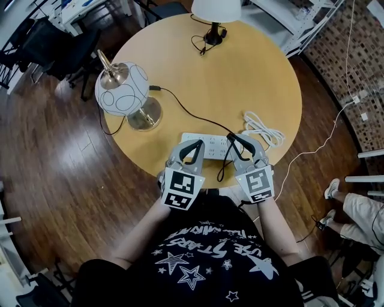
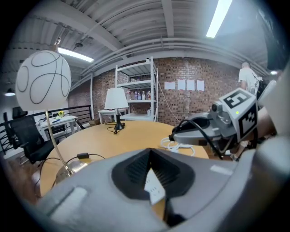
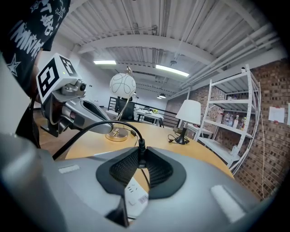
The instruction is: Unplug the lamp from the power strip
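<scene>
The lamp (image 1: 122, 89) has a white globe shade with black line drawings and a brass base, and stands at the table's left. Its black cord (image 1: 186, 111) runs across the wood to my right gripper (image 1: 233, 139). That gripper (image 3: 141, 154) is shut on the cord's black plug (image 3: 141, 152), just above the right end of the white power strip (image 1: 207, 144). I cannot tell whether the prongs are clear of the strip. My left gripper (image 1: 195, 145) is shut with nothing between its jaws, its tips (image 2: 151, 154) over the strip (image 2: 155, 188).
A second lamp (image 1: 216, 9) with a white shade stands at the round table's (image 1: 252, 66) far edge. A coiled white cable (image 1: 264, 129) lies right of the strip. Black chairs stand at the left, white shelves at the back right. A person's legs (image 1: 354, 210) show at the right.
</scene>
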The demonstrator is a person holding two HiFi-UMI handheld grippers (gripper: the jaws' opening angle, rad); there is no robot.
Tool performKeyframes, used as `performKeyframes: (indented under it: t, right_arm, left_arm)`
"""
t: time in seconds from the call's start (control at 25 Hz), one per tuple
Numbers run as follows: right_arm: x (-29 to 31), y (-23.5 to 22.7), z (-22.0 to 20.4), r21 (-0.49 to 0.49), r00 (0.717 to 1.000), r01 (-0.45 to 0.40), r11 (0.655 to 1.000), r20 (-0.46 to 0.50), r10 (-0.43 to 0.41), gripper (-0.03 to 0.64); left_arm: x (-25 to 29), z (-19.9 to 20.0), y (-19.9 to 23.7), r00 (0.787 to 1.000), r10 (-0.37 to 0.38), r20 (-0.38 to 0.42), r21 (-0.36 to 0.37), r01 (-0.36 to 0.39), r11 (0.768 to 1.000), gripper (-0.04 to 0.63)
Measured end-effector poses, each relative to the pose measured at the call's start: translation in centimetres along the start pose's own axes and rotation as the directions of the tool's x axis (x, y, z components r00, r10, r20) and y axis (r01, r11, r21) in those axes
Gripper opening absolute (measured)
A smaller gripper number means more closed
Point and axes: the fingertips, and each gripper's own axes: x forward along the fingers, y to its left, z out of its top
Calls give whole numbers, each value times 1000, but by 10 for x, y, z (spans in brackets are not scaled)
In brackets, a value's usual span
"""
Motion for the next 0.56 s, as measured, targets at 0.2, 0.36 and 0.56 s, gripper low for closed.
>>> performKeyframes:
  t: [0.2, 0.36, 0.56]
  right_arm:
    - [-4, -3, 8, -31, 1000, 14, 999, 5, -14, 57]
    - [-5, -3, 9, -28, 1000, 17, 999, 25, -17, 57]
    - [-8, 0, 16, -39, 998, 18, 999, 61, -15, 57]
  left_arm:
    - [0, 10, 2, 1000, 13, 19, 1, -13, 1000, 5]
    - [-1, 11, 3, 1000, 18, 23, -1, -18, 1000, 5]
    - [0, 12, 4, 999, 29, 22, 0, -29, 1000, 5]
